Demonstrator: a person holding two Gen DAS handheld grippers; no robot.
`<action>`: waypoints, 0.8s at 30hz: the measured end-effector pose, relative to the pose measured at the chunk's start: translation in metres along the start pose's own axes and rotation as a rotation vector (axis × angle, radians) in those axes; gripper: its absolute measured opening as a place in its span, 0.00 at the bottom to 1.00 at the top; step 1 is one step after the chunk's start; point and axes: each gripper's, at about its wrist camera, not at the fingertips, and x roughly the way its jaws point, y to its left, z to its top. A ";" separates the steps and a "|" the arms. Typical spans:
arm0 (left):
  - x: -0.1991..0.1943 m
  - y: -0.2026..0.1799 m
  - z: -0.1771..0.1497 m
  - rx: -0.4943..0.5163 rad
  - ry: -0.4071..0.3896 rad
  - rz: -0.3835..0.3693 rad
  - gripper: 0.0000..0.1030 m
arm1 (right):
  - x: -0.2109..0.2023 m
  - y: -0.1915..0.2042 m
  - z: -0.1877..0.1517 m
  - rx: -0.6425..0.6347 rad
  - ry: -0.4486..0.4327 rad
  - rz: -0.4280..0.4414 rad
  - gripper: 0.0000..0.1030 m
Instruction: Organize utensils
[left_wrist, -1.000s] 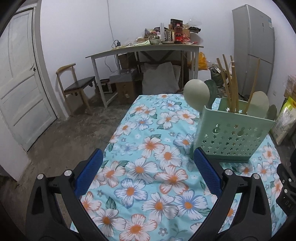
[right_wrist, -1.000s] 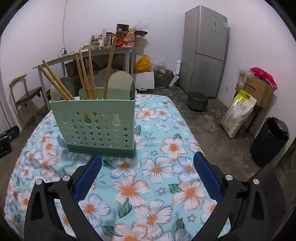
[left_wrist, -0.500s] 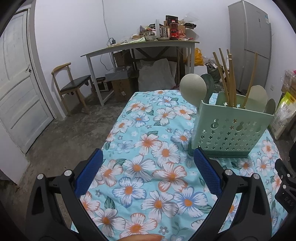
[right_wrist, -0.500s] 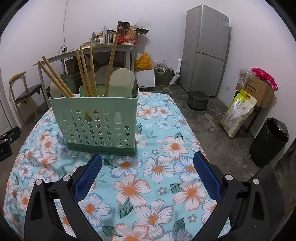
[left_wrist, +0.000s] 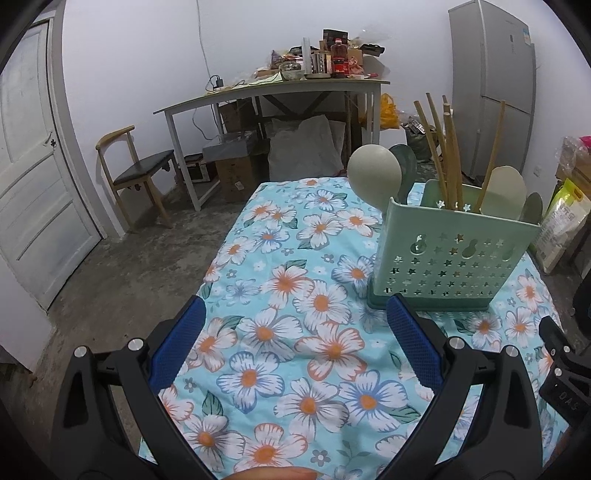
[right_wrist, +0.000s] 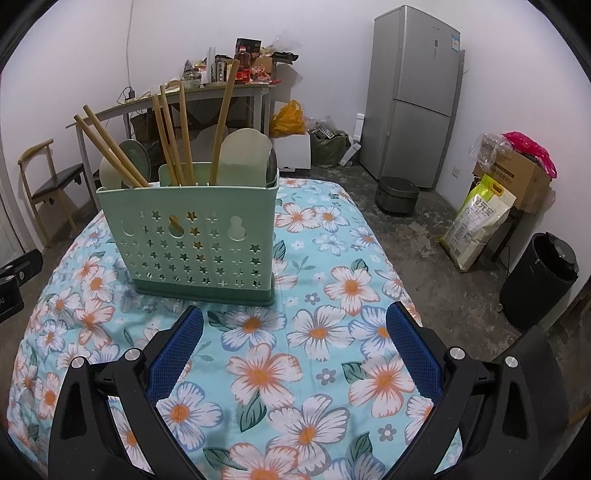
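Note:
A pale green utensil holder (left_wrist: 452, 258) with star cut-outs stands upright on the floral tablecloth (left_wrist: 295, 295). It also shows in the right wrist view (right_wrist: 188, 236). Wooden chopsticks (right_wrist: 170, 136), pale spoons (left_wrist: 373, 175) and a flat spatula (right_wrist: 242, 155) stand in it. My left gripper (left_wrist: 295, 347) is open and empty, near and left of the holder. My right gripper (right_wrist: 295, 350) is open and empty, near and right of the holder. The right gripper's body shows at the right edge of the left wrist view (left_wrist: 565, 380).
The table edge drops to a concrete floor on both sides. A cluttered desk (left_wrist: 280, 88), chair (left_wrist: 136, 173) and door (left_wrist: 33, 184) lie beyond left. A fridge (right_wrist: 413, 96), rice bag (right_wrist: 476, 221) and black bin (right_wrist: 539, 280) stand right.
Both grippers have drawn back slightly from the holder and stay open. The holder and utensils have not moved.

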 end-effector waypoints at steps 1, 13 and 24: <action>-0.001 -0.001 0.001 -0.001 0.001 -0.007 0.92 | 0.000 0.000 0.000 0.001 0.000 0.000 0.94; -0.005 -0.022 0.005 0.022 -0.001 -0.070 0.92 | -0.002 -0.007 0.000 0.014 0.003 -0.013 0.94; -0.003 -0.025 0.005 0.022 0.008 -0.078 0.92 | -0.002 -0.008 0.000 0.011 0.010 -0.004 0.94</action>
